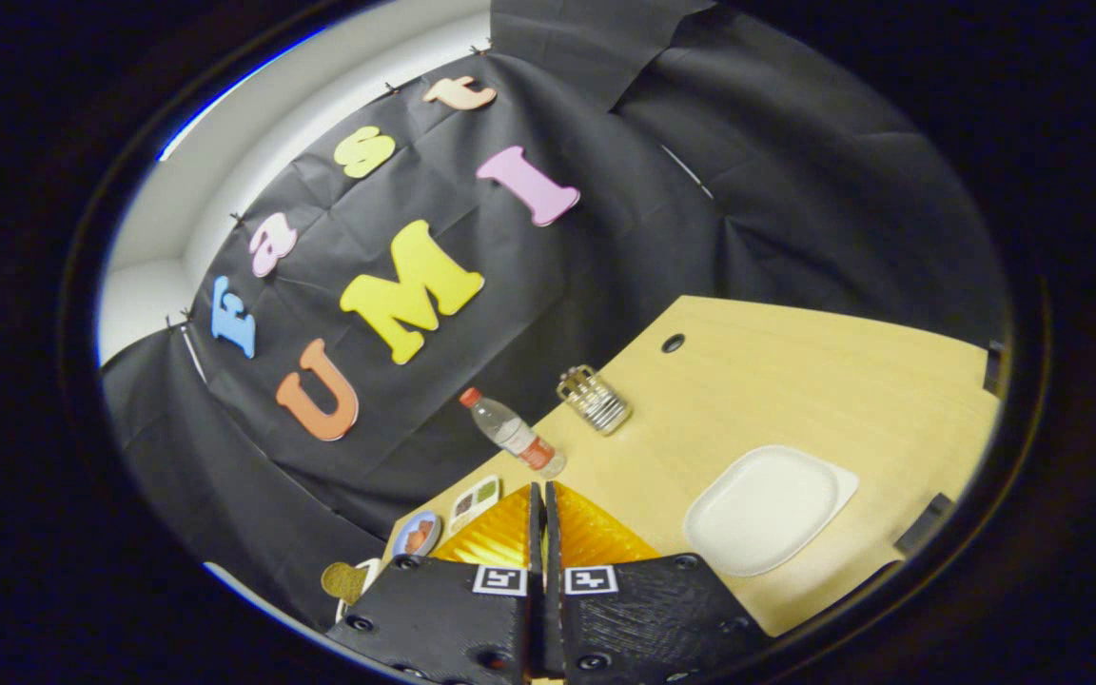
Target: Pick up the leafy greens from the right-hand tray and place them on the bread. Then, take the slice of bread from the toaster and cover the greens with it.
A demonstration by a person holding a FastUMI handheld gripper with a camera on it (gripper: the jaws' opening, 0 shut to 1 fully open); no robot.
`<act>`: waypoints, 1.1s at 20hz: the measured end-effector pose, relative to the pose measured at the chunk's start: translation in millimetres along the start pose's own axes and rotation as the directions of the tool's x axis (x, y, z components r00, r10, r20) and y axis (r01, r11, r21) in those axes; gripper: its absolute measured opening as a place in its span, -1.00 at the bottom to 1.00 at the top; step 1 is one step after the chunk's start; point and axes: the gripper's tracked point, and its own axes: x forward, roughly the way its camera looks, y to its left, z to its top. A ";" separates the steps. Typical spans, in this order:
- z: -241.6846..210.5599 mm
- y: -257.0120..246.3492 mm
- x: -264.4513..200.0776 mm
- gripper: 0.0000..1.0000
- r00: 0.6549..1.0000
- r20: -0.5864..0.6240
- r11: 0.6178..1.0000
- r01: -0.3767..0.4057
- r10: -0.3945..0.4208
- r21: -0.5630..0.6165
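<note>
My gripper [541,518] is shut, its two fingers pressed flat together with nothing showing between them. Right behind the fingers lies a shiny golden ribbed tray [596,538] on the pale wooden table [776,381]. To the right of the fingers sits a white rectangular tray [767,509], bare on top. Beyond the fingers stands a small metal wire rack [594,398]; whether it holds bread I cannot tell. I cannot pick out any leafy greens or a bread slice.
A clear water bottle [515,433] with a red cap stands just beyond the golden tray. Left of the fingers are a blue plate with food [415,535], a white compartment dish [474,499] and a round gold thing [343,578]. The whole view is tilted.
</note>
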 end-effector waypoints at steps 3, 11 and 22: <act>-42.2 35.1 11.4 -1.00 0.997 -0.050 0.999 -0.051 0.050 -0.012; -118.0 68.3 27.8 -1.00 0.989 -0.116 0.996 -0.088 0.090 0.026; -115.9 -28.1 44.1 -0.99 0.986 -0.102 0.986 0.122 -0.134 -0.117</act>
